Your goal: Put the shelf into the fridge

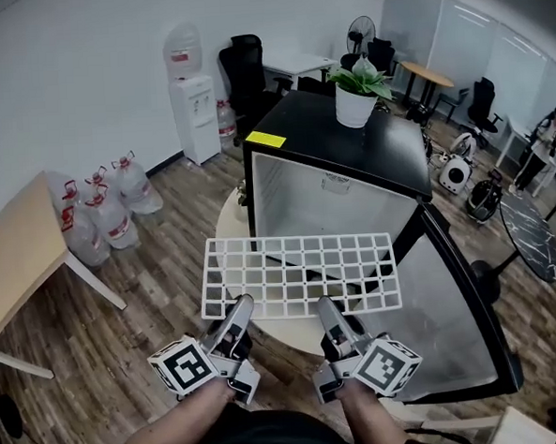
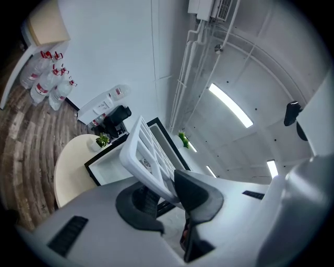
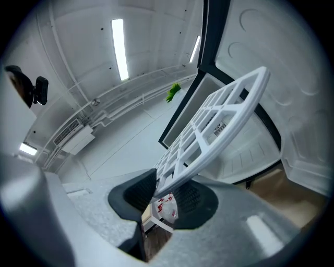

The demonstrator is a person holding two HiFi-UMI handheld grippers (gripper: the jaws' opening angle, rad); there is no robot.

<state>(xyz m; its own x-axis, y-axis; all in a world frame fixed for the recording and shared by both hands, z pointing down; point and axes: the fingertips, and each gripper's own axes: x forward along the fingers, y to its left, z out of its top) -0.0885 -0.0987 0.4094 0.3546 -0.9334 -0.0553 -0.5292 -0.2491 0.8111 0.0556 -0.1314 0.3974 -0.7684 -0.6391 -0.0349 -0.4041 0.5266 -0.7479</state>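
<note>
A white grid shelf [image 1: 300, 273] is held flat in the air in front of the small black fridge [image 1: 335, 161], whose door [image 1: 457, 313] stands open to the right. My left gripper [image 1: 239, 314] is shut on the shelf's near edge at the left. My right gripper [image 1: 327, 312] is shut on the same edge further right. In the left gripper view the shelf [image 2: 148, 156] runs from between the jaws toward the fridge's white inside [image 2: 117, 161]. In the right gripper view the shelf [image 3: 214, 128] rises from the jaws toward the fridge opening [image 3: 198, 107].
A potted plant [image 1: 357, 94] stands on the fridge top beside a yellow note [image 1: 265, 139]. The fridge rests on a round pale table [image 1: 235, 214]. Water bottles [image 1: 104, 213] and a water dispenser [image 1: 193, 104] stand at the left wall. A wooden table [image 1: 17, 260] is at the left.
</note>
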